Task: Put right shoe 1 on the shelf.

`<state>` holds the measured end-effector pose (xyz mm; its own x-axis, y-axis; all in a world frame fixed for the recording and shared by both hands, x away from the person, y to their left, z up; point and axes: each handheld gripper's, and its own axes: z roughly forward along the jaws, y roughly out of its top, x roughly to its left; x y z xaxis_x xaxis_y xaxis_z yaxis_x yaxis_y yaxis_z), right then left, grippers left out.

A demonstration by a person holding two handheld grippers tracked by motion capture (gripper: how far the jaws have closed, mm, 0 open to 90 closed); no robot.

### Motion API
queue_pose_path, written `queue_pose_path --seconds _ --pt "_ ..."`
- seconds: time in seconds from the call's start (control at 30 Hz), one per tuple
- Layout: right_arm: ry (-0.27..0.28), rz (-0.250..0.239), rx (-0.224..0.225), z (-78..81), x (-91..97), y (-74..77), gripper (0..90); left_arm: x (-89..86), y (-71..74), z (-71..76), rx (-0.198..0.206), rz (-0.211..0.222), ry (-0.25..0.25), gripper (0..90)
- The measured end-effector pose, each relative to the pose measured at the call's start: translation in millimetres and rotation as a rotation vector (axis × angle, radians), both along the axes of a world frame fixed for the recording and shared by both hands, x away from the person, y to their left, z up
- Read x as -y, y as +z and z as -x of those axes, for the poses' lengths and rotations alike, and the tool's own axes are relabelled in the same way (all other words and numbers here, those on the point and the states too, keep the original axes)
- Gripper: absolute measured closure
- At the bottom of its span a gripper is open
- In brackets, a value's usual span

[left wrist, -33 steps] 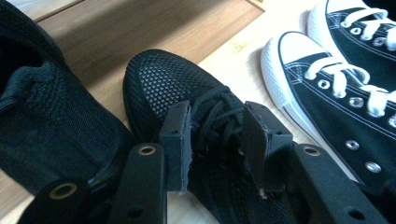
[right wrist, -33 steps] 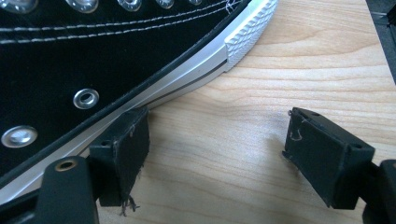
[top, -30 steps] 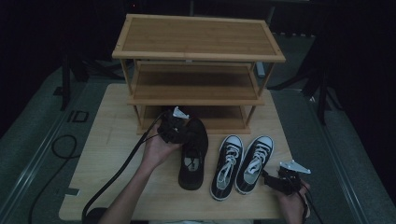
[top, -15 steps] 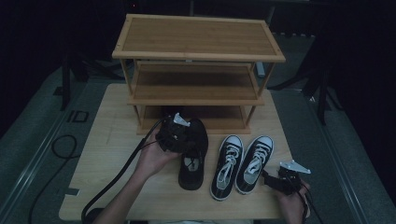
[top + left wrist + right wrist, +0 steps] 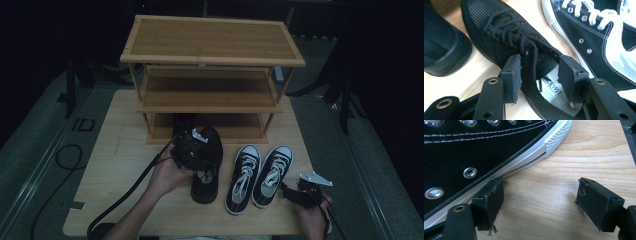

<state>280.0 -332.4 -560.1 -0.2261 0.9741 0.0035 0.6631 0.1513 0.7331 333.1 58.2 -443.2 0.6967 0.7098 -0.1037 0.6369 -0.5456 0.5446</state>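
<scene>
Under the bamboo three-tier shoe rack (image 5: 212, 95), one black shoe (image 5: 184, 122) is shelved; its black mesh lace-up mate (image 5: 206, 167) waits at six o'clock, left gripper (image 5: 540, 75) jaws just opened astride its collar. Black-and-white canvas sneakers (image 5: 257, 175) remain on the counter (image 5: 115, 150); right gripper (image 5: 540, 202) gapes empty.

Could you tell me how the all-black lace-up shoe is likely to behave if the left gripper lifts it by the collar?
The black shoe has a ribbed fabric upper, so its collar will probably flex rather than stay stiff. Lifted by that edge, the toe would likely sag downward. The left gripper straddles one collar wall with open jaws; the loose laces might snag a pad.
</scene>
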Motion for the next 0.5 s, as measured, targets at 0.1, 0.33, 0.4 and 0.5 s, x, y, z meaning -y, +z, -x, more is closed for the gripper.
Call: queue_pose_path --seconds 0.1,0.33,0.4,0.5 --pt "0.000 0.000 0.000 0.0 0.0 0.0 21.7 3.8 -8.4 -3.3 -0.002 -0.042 0.028 54.0" --pt "0.000 0.001 0.000 0.1 0.0 0.0 21.7 2.9 -17.3 -10.8 -0.014 -0.035 0.080 74.2" --pt "0.000 0.000 0.000 0.1 0.0 0.0 21.7 3.5 -18.3 -11.9 -0.011 -0.029 0.086 85.0" --pt "0.000 0.000 0.000 0.1 -0.1 0.0 21.7 6.0 -18.0 -14.9 0.018 0.014 0.111 87.3"
